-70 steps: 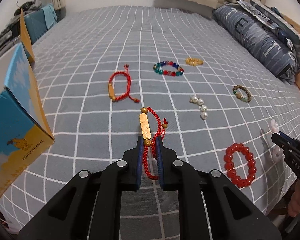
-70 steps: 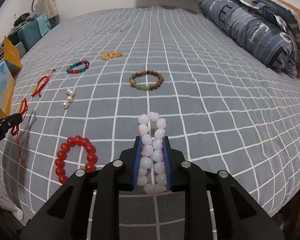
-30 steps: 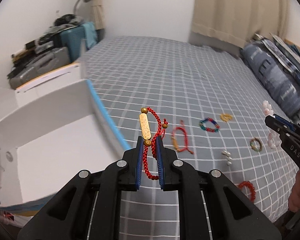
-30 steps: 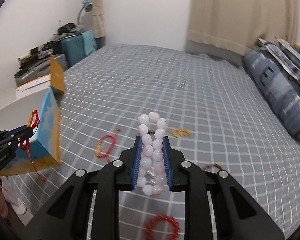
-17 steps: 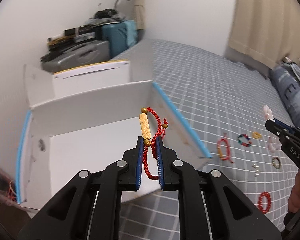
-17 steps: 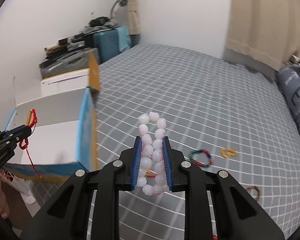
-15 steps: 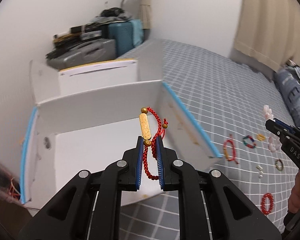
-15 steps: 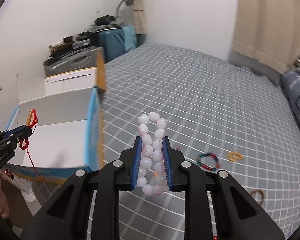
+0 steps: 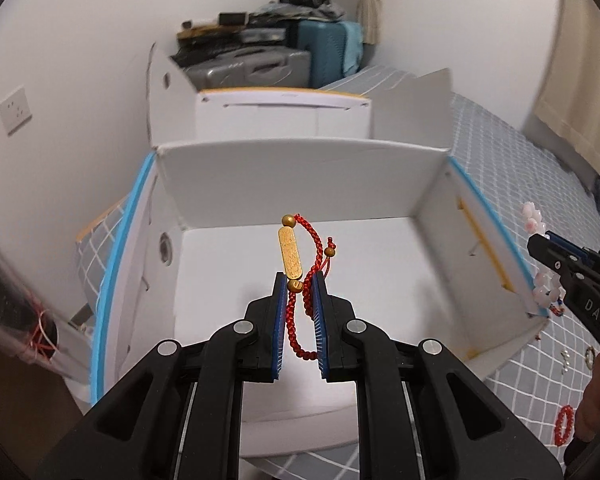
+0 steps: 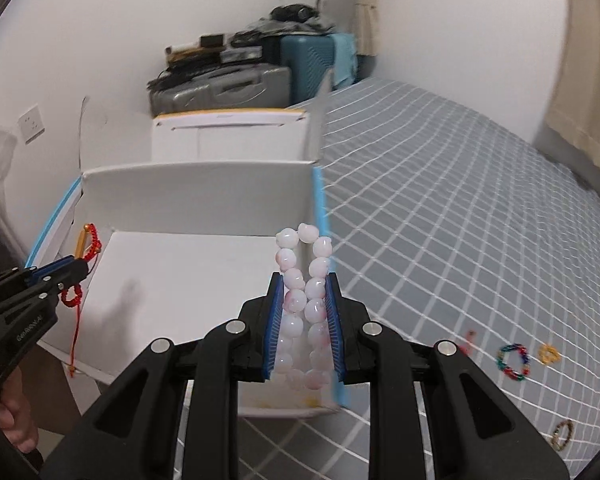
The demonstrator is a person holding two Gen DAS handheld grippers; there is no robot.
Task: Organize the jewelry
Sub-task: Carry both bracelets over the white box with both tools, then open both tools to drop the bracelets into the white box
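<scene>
Hovering over the open white cardboard box (image 9: 300,184), my left tool (image 9: 300,292) grips the red braided cord bracelet with gold bar (image 9: 296,264); my right tool (image 10: 304,300) grips the pale pink bead bracelet (image 10: 304,280) at the box's right wall. Next, I judge, both pieces get released inside.

Two claw-mounted fisheyes, both close above the shared white box (image 9: 300,188) (image 10: 196,188), facing the wall.

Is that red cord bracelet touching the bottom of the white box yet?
Apart. In the right wrist view the red cord bracelet hangs from the left gripper, held above the white box, its floor bare beneath.
</scene>
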